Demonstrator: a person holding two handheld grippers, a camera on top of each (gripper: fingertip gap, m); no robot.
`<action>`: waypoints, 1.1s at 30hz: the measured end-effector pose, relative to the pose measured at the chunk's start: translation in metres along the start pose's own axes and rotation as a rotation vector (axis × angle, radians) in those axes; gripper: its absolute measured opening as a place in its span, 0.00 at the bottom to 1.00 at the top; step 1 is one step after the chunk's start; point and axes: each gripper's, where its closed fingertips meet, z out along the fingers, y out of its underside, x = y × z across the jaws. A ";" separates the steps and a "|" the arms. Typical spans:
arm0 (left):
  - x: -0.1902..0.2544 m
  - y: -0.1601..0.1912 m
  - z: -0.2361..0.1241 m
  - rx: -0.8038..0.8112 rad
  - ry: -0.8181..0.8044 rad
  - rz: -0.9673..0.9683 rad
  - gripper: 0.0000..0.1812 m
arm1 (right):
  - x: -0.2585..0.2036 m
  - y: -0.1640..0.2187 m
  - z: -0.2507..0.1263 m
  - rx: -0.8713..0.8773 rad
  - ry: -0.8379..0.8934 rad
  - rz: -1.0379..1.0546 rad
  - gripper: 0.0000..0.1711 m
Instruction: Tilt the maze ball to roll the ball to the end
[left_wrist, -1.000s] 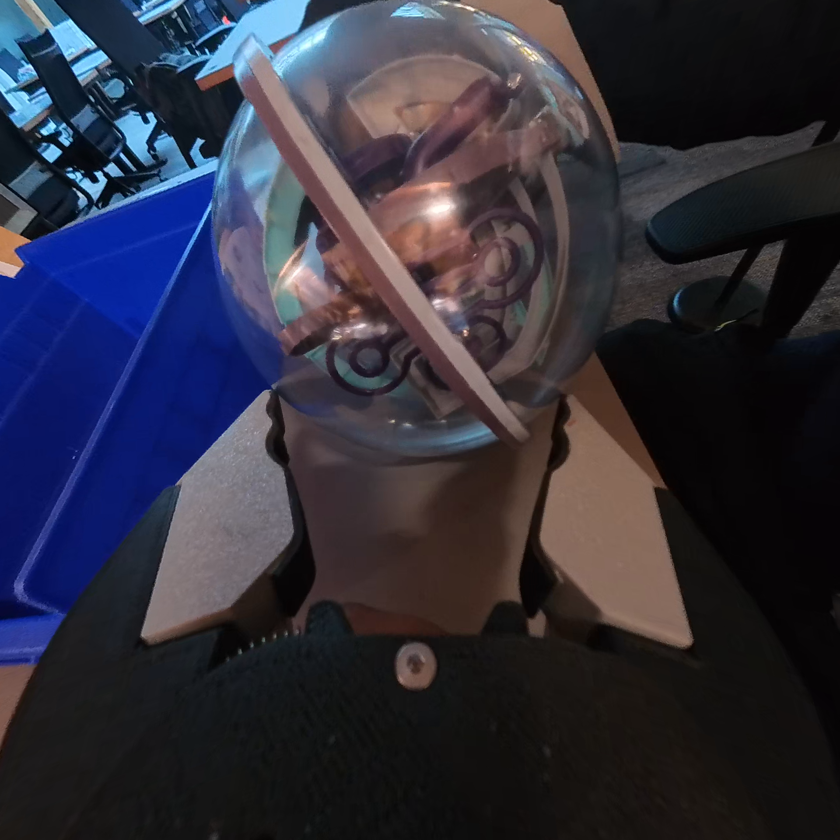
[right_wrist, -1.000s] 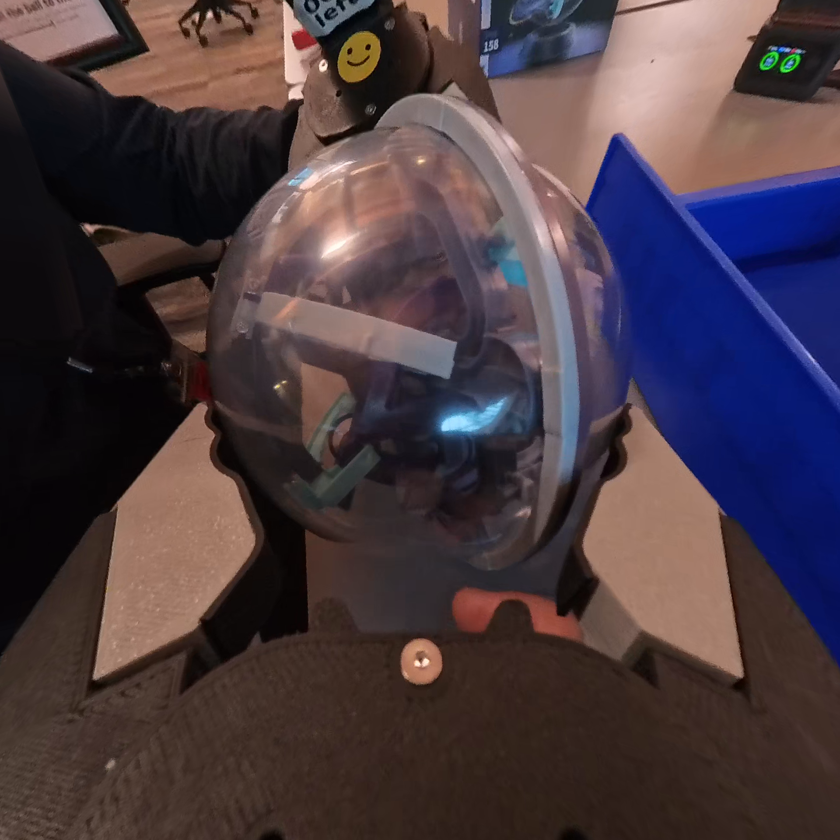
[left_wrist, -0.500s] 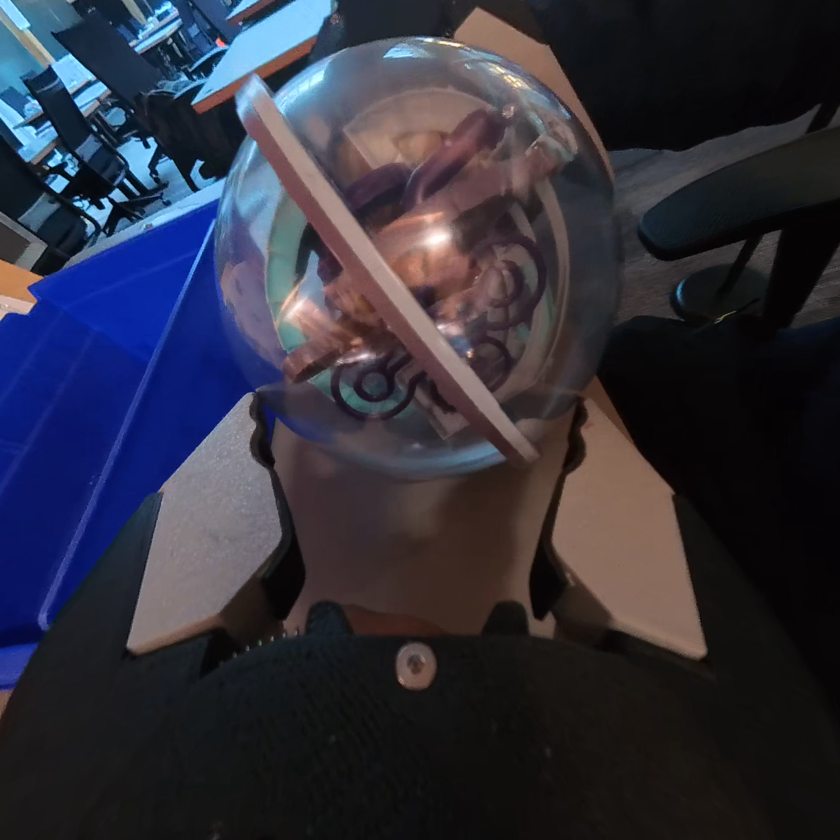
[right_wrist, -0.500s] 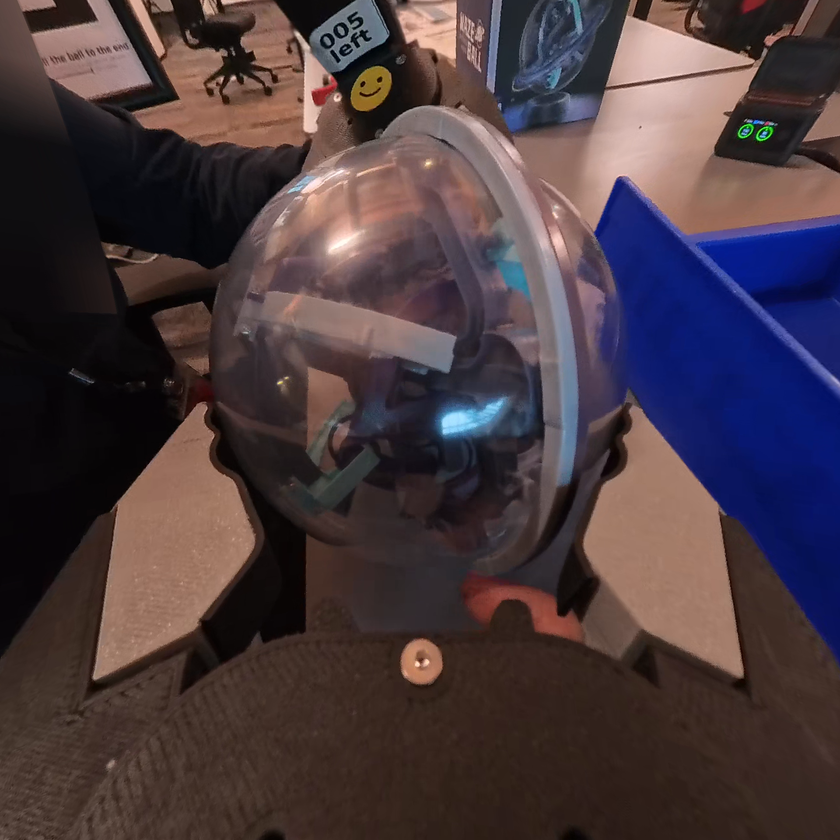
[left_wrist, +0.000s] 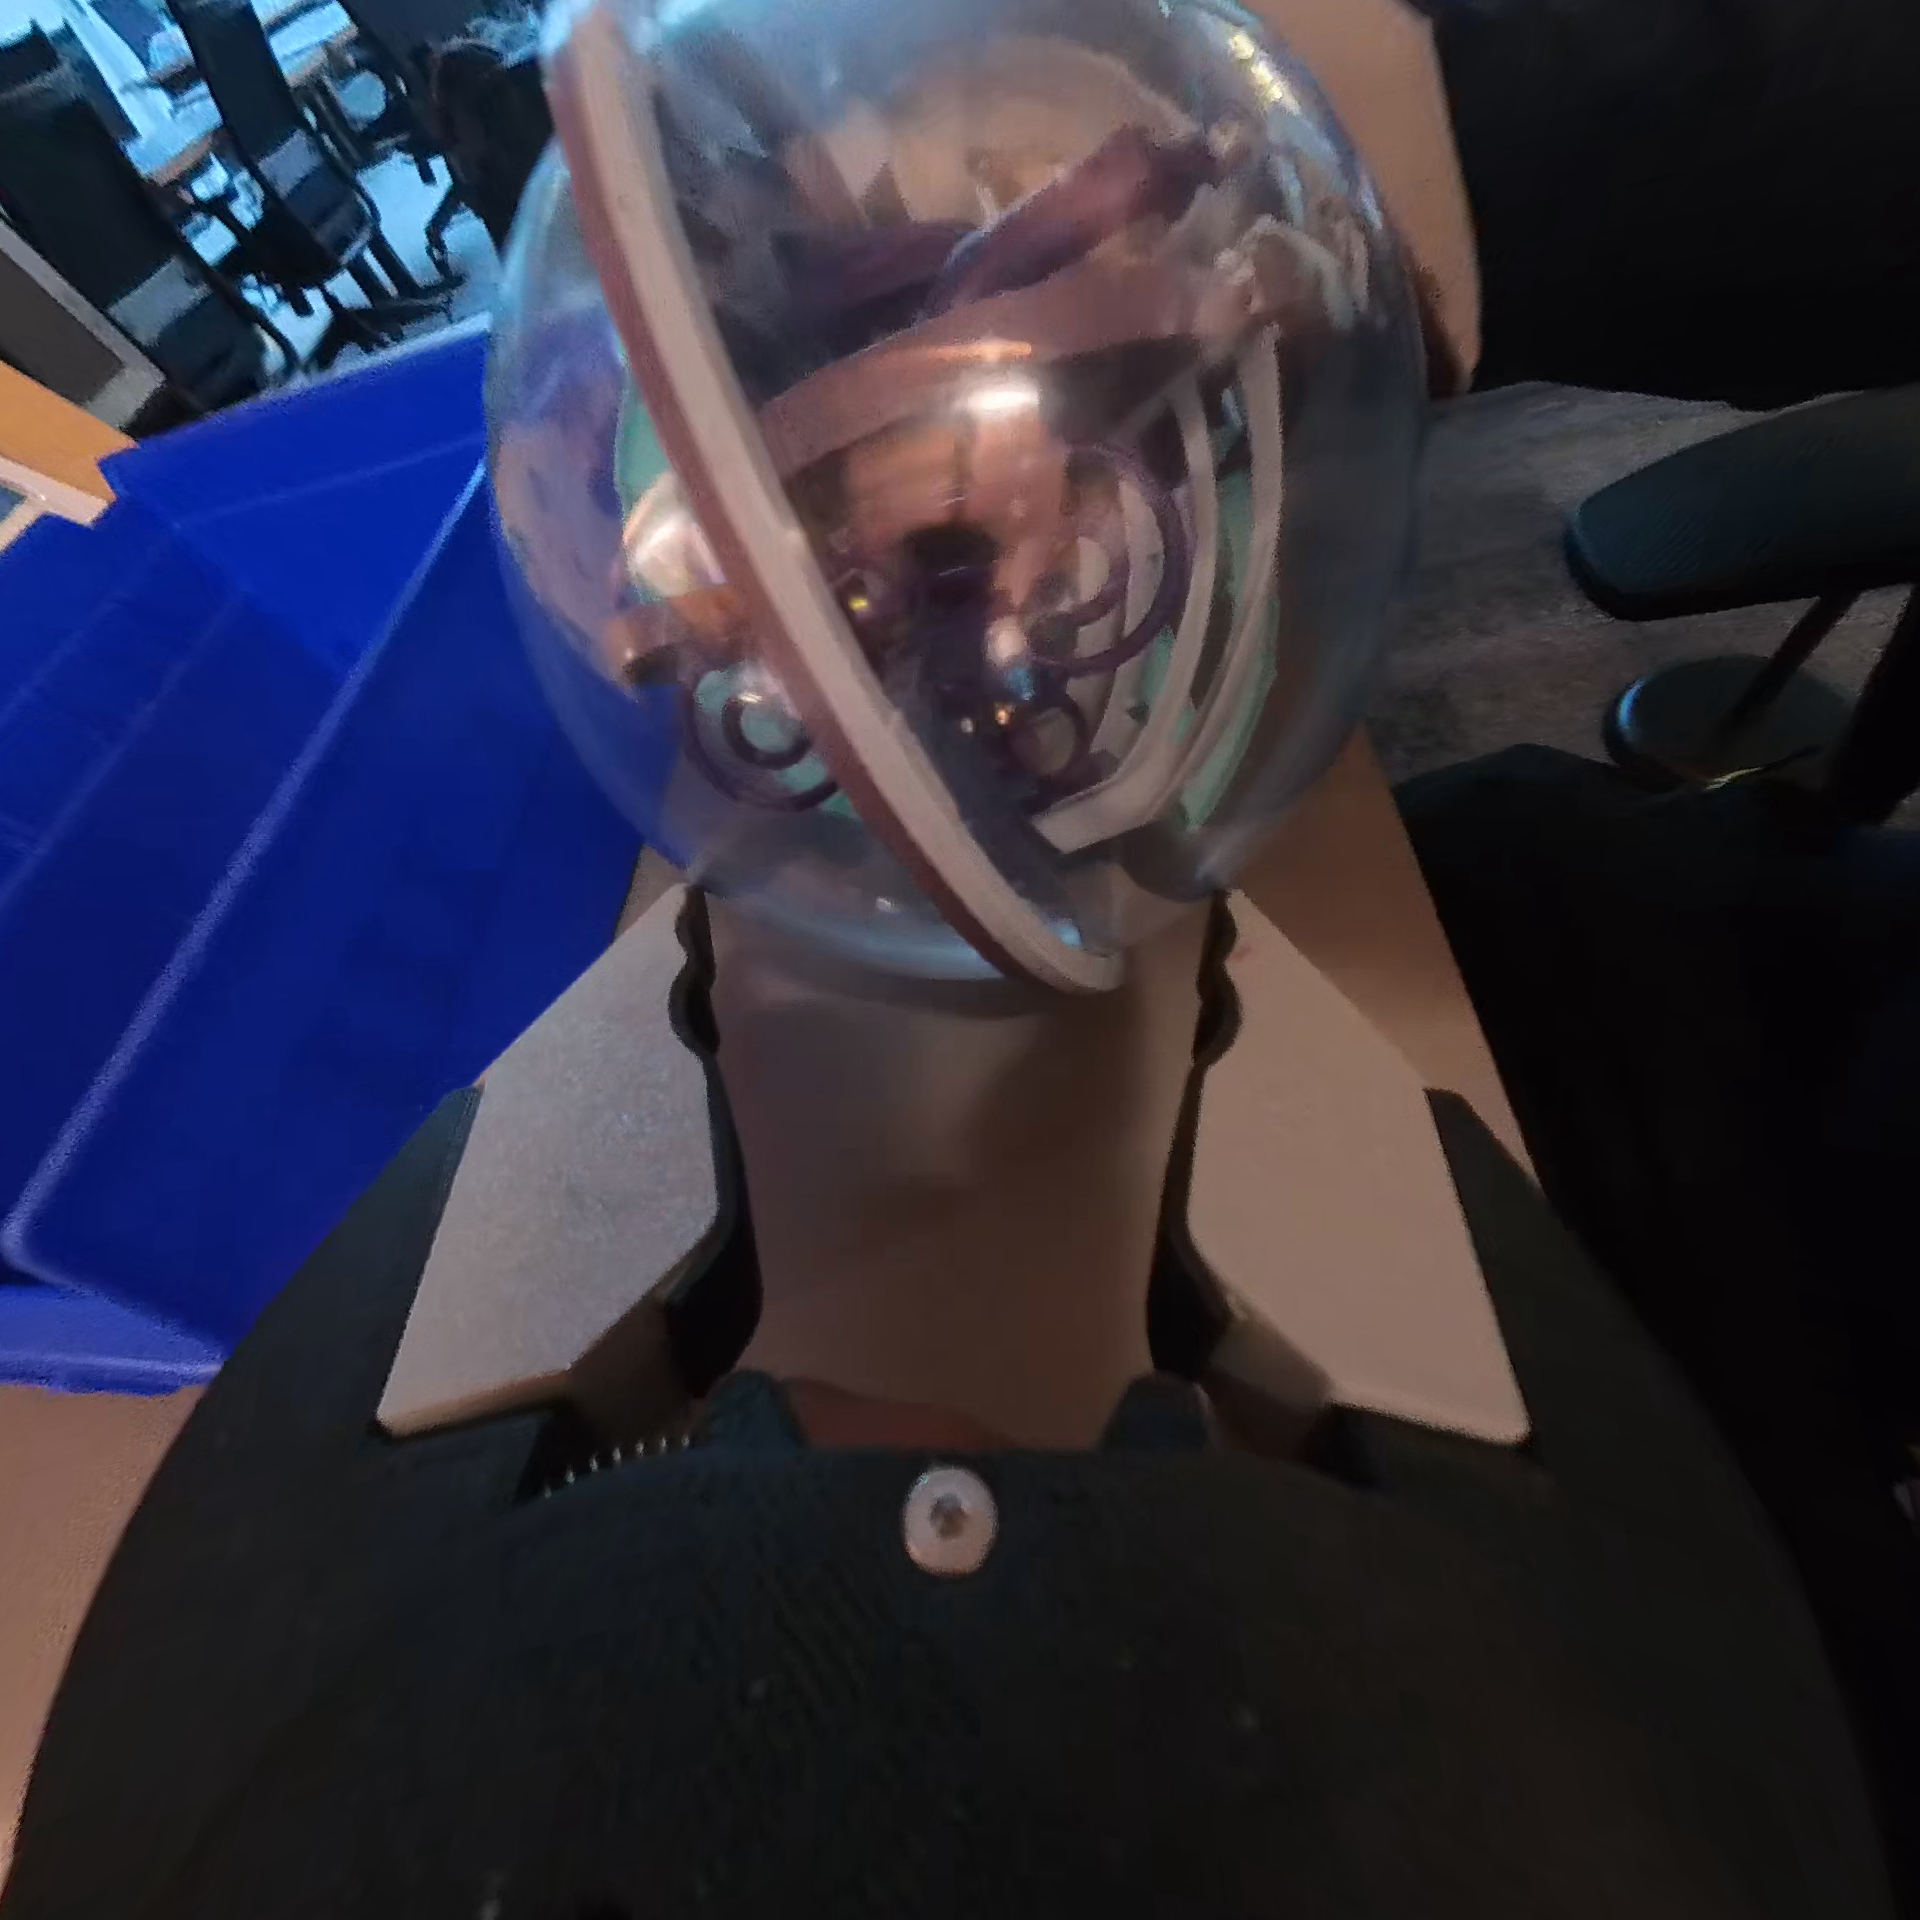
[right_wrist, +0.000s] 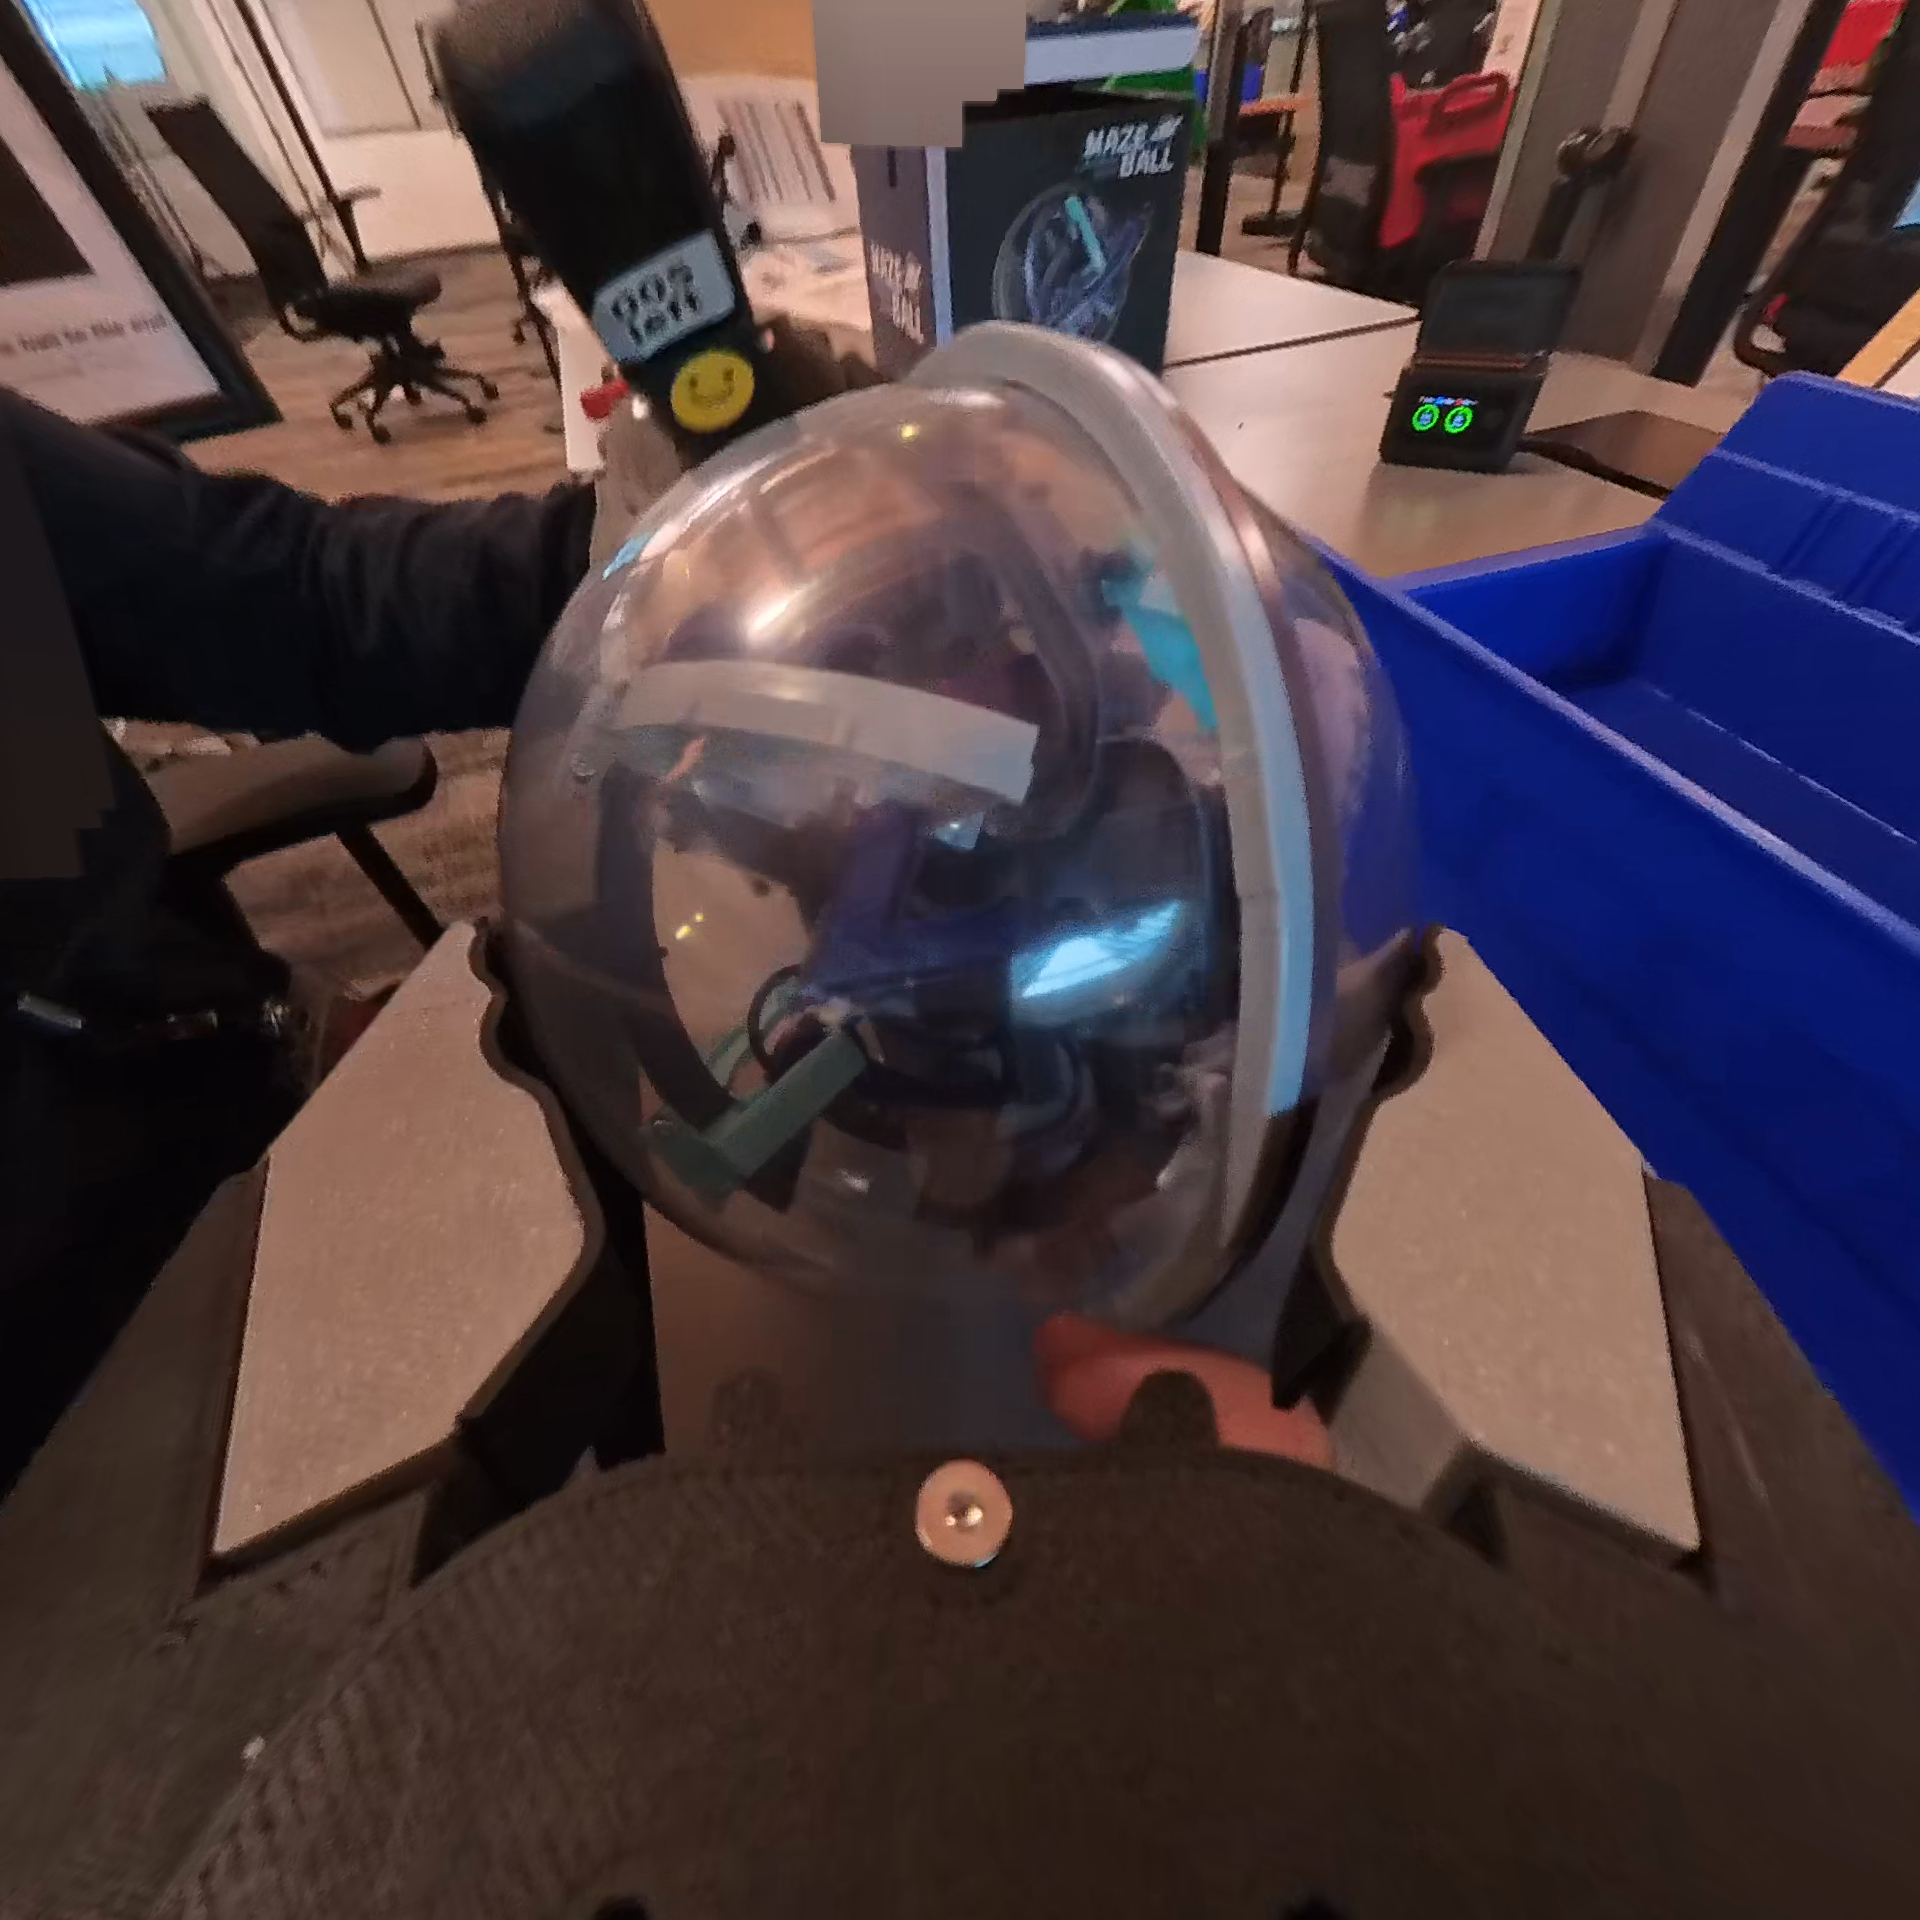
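Observation:
The maze ball (left_wrist: 956, 499) is a clear sphere with a pale rim around it and purple, white and teal tracks inside. It is held in the air between both grippers. My left gripper (left_wrist: 951, 935) is shut on its lower part, one finger on each side. A small shiny ball (left_wrist: 1023, 681) seems to sit among the purple rings. In the right wrist view the maze ball (right_wrist: 935, 852) fills the centre and my right gripper (right_wrist: 956, 956) is shut on it. The left gripper (right_wrist: 665, 291) shows behind the sphere.
A blue bin (left_wrist: 208, 831) lies left of the sphere, and shows on the right in the right wrist view (right_wrist: 1662, 831). A chair armrest (left_wrist: 1745, 520) is at right. A maze ball box (right_wrist: 1039, 229), a small black device (right_wrist: 1455, 395) and a dark sleeve (right_wrist: 312, 603) lie beyond.
Both grippers have tipped the sphere. Its rim stands steeper in the left view, and the right view has swung upward to show more of the room. Both grips hold.

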 end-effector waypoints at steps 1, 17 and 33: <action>0.000 0.003 0.004 -0.017 -0.007 -0.005 0.51 | 0.001 -0.002 0.000 0.019 0.006 0.018 0.92; -0.013 -0.009 -0.006 0.027 -0.057 0.154 0.52 | 0.003 -0.008 0.001 0.067 0.030 -0.059 0.92; -0.039 -0.040 -0.023 -0.010 -0.070 0.235 0.53 | 0.014 -0.049 -0.003 0.155 0.047 -0.109 0.92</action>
